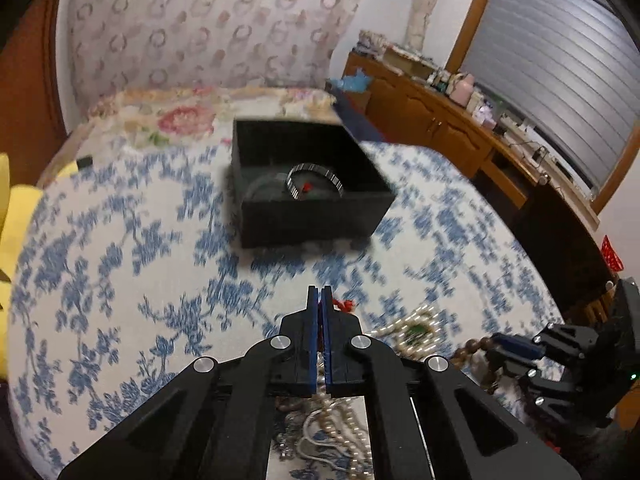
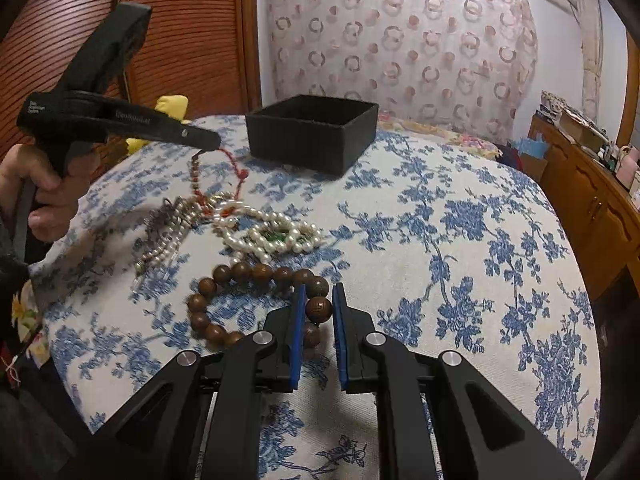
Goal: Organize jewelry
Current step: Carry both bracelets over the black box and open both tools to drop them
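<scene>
A black open box [image 1: 308,184] stands on the blue-flowered cloth and holds a silver bangle [image 1: 315,181]; it shows farther off in the right wrist view [image 2: 316,132]. My left gripper [image 1: 320,292] is shut on a red-corded bead strand [image 2: 218,176] and lifts it above the jewelry pile; it shows in the right wrist view [image 2: 212,142]. A pearl necklace with a green stone [image 2: 276,234] lies in the pile. My right gripper [image 2: 319,300] is shut on a brown wooden bead bracelet [image 2: 248,300], its pads around one bead.
A wooden sideboard [image 1: 460,128] with clutter runs along the right. A patterned curtain [image 2: 400,40] hangs behind. A yellow cushion [image 1: 12,220] lies at the left edge. A person's hand [image 2: 36,196] holds the left gripper.
</scene>
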The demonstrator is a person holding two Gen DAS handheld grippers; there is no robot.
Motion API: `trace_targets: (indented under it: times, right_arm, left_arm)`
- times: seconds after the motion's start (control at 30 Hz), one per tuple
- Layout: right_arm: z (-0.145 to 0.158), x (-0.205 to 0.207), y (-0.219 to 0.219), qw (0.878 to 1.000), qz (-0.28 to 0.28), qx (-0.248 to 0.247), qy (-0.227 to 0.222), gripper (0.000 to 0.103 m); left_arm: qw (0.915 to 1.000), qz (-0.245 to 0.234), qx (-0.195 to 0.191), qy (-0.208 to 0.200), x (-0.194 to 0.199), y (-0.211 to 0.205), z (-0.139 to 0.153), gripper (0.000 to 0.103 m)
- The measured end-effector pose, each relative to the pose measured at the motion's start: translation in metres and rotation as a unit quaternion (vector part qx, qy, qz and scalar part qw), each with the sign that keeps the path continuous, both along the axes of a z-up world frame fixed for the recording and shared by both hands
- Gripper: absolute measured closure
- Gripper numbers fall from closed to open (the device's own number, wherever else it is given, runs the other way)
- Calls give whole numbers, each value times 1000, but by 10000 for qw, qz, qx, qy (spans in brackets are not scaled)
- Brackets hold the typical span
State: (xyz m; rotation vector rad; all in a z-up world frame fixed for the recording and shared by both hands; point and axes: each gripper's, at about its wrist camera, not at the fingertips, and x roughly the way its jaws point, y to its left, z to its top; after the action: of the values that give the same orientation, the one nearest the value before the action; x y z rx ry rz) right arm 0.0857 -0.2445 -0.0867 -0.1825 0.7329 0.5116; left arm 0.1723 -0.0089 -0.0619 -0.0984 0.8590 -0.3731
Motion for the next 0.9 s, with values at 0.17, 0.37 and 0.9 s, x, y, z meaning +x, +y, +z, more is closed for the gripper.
trace_targets:
  times: [0.17,0.37,0.9]
  right_arm:
    - [22,-1,6,9995,156,91,-256,88]
    - [50,3,12,9978,256,68,-608,88]
    - [107,54,33,9902,343,-117,-1346,88]
  left_arm:
    - [9994,-37,0,-356,-6,-6,27,102]
    - [9979,-12,64,-649,-8,-10,50,102]
    - [9938,221,498,-964,22,-13,66,102]
